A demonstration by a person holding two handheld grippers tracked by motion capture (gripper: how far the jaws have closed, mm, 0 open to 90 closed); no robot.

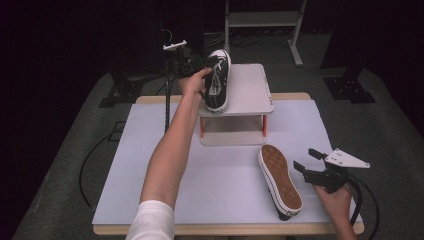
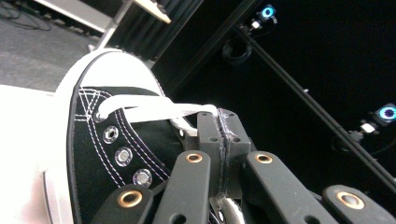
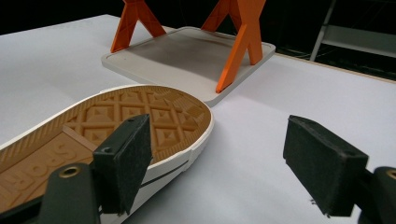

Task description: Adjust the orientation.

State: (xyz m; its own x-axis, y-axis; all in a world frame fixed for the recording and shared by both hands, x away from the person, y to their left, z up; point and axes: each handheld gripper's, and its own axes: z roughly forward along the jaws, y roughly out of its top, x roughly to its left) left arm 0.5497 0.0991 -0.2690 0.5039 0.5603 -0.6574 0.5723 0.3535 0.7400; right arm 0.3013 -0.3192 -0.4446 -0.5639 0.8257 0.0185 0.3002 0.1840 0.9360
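on the shelf (image 1: 250, 90), left gripper (image 2: 219, 126) pinches a half-hidden sneaker's (image 1: 218, 80) lace (image 2: 154, 112); right gripper (image 3: 224, 154) gapes.

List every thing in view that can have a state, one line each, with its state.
Left gripper: shut on the white lace, at the sneaker on the shelf.
Right gripper: open, nothing between its jaws, beside the second sneaker.
Sneaker on the shelf: upright on its sole on the top board.
White lace: pinched by the jaws.
Second sneaker: on its side on the table, tan sole showing.
Shelf: standing on the table.
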